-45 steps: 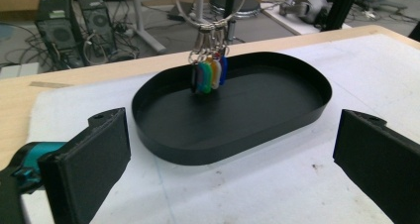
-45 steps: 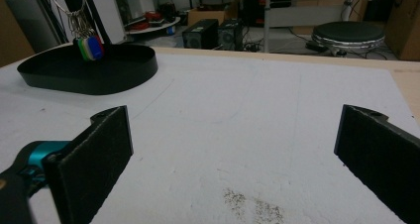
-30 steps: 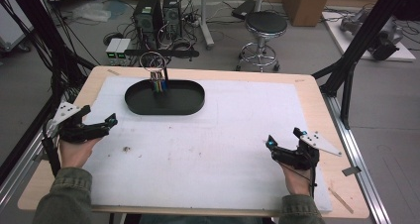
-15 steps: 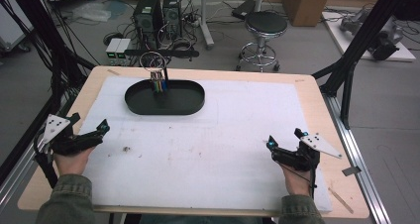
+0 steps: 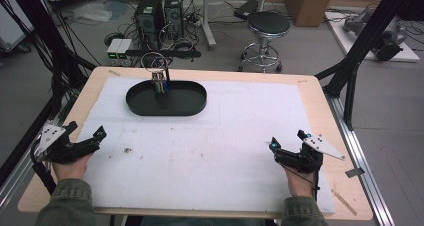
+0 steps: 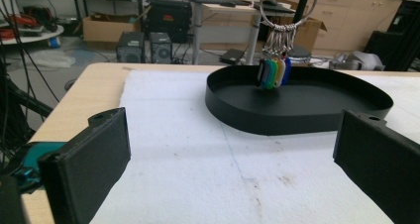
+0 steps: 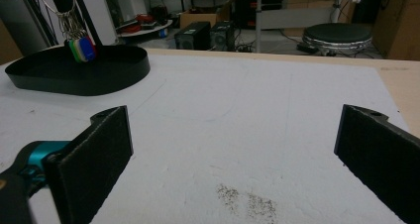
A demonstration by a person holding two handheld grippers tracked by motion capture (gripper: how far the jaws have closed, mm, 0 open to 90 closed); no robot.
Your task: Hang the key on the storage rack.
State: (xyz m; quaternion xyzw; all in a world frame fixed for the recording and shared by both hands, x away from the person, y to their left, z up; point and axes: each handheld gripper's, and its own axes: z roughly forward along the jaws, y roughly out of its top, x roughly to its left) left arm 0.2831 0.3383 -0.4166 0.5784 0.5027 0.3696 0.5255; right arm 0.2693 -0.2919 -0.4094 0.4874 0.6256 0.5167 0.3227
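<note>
Cluttered workshop floor surrounds the table [image 5: 320, 93]: computer towers [image 5: 157, 11] and cables behind its far edge, a round black stool [image 5: 269, 23] beyond the far right, black frame struts at both sides. A white foam mat [image 5: 210, 141] covers most of the pale wooden top, leaving bare wood strips along the left, far and right edges. The mat's broad middle lies open, marked only by a few small dark specks and faint scuffs.

An oval black tray [image 5: 166, 99] with a low upright wall sits on the far left part of the mat, well apart from both grippers. Above it hangs a metal ring [image 5: 155, 62] carrying a bunch of coloured tags [image 5: 159, 86] — green, yellow, blue among them — with the tags dipping inside the tray's rim. What the ring hangs from is hard to make out; a dark post rises beside it.

The left gripper [image 5: 85, 143] rests at the mat's near left edge, its flat black jaws standing wide apart with nothing between them; in the left gripper view they frame the tray and tags ahead. The right gripper [image 5: 285, 153] sits near the near right corner, jaws likewise spread and empty, facing across bare mat. Both carry a grey three-cornered plate. The person's olive sleeves are cut off at the bottom edge.
</note>
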